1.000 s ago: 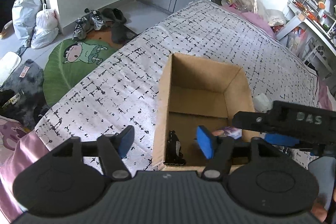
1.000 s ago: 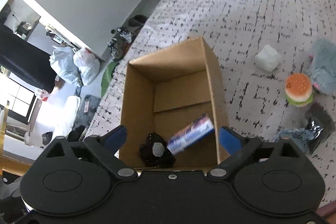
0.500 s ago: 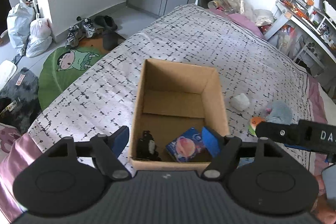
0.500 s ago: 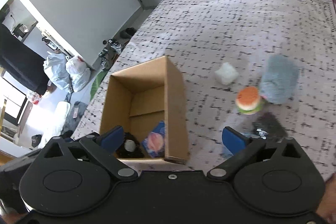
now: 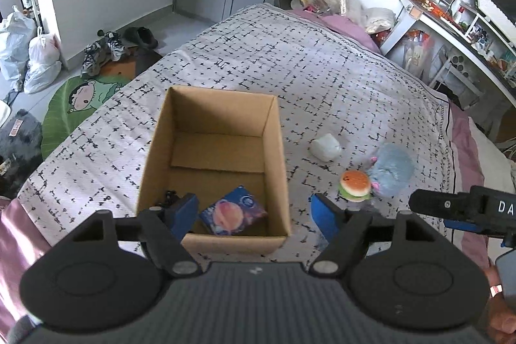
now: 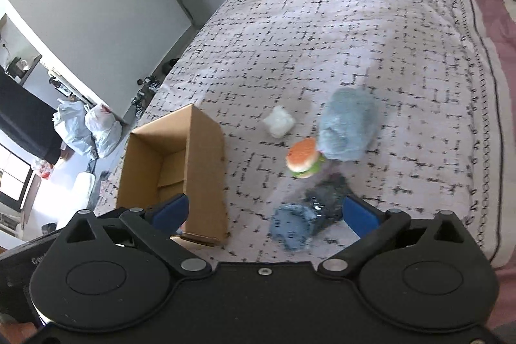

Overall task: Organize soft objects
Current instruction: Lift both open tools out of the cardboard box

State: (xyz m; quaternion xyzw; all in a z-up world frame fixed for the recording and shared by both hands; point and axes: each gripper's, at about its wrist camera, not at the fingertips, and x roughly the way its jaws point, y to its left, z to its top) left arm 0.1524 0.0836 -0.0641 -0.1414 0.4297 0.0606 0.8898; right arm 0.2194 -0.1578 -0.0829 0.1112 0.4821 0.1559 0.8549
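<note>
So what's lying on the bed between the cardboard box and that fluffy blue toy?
A white soft lump and a burger plush, which touches the fluffy blue toy; the cardboard box stands apart. The right wrist view shows it best.

Black item in the cardboard box mostly hidden behind the left gripper finger, kind unclear; box floor screened by its near wall in the right wrist view; blue cloth and dark packet smeared by blur; right gripper cut off at the frame edge.
</note>
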